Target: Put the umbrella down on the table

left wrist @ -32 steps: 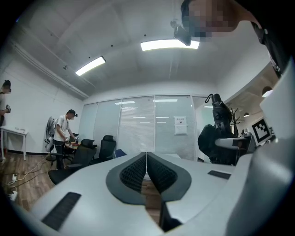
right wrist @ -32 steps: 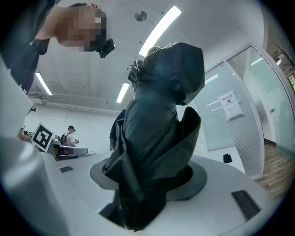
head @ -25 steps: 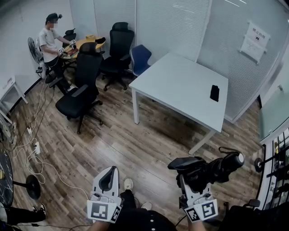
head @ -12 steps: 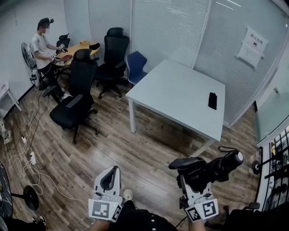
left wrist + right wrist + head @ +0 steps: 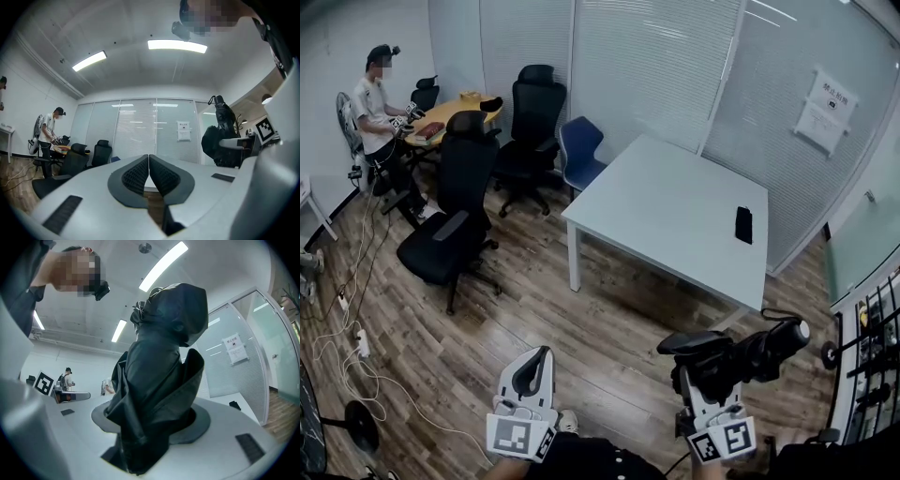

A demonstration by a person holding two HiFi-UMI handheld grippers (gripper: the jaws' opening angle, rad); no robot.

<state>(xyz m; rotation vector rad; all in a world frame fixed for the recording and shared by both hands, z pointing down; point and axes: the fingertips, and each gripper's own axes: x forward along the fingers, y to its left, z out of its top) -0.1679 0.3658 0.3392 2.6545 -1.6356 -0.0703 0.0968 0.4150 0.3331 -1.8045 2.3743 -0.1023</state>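
A folded black umbrella [image 5: 748, 352] lies crosswise in my right gripper [image 5: 697, 360], which is shut on it at the lower right of the head view. In the right gripper view the umbrella's dark fabric [image 5: 159, 376] bulges up between the jaws of my right gripper [image 5: 152, 425] and hides most of the room. The white table [image 5: 675, 202] stands ahead across the wooden floor, well beyond both grippers. My left gripper [image 5: 531, 371] is shut with nothing in it, its pads meeting in the left gripper view [image 5: 149, 174].
A black phone [image 5: 743, 225] lies near the table's right edge. Black office chairs [image 5: 455, 220] and a blue chair [image 5: 579, 150] stand left of the table. A person [image 5: 373, 103] works at a wooden table far left. Cables [image 5: 352, 342] trail on the floor; shelving [image 5: 872, 342] stands at right.
The room has slid in the head view as I move over the floor; the table's near corner sits lower. Both grippers keep their pose, with the umbrella still gripped.
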